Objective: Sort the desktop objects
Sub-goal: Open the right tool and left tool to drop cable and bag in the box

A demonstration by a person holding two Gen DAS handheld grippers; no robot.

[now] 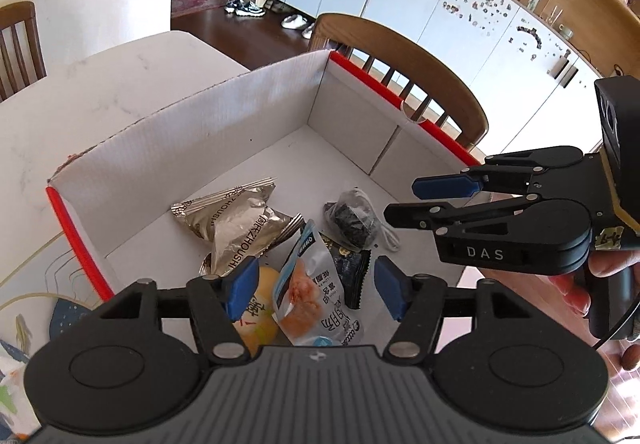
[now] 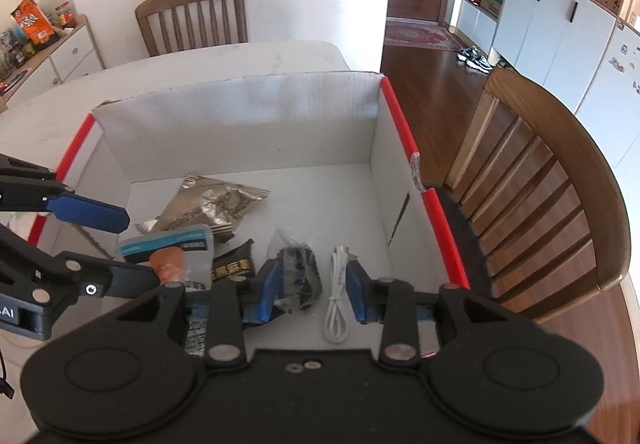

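Both sets of jaws stand parted with nothing gripped, hanging over the white box (image 2: 256, 116). Your left gripper (image 1: 312, 290) has its jaws wide above a pale blue snack pouch (image 1: 316, 296), with a yellow round packet (image 1: 260, 312) just beside it. Your right gripper (image 2: 312, 290) has narrower jaws; below them lie a black bundle in clear wrap (image 2: 298, 274) and a coiled white cable (image 2: 336, 300). Farther in rests a silver foil packet (image 1: 236, 228). That red-edged box sits on the white tabletop (image 1: 120, 76), wooden chairs (image 2: 540, 180) around it.
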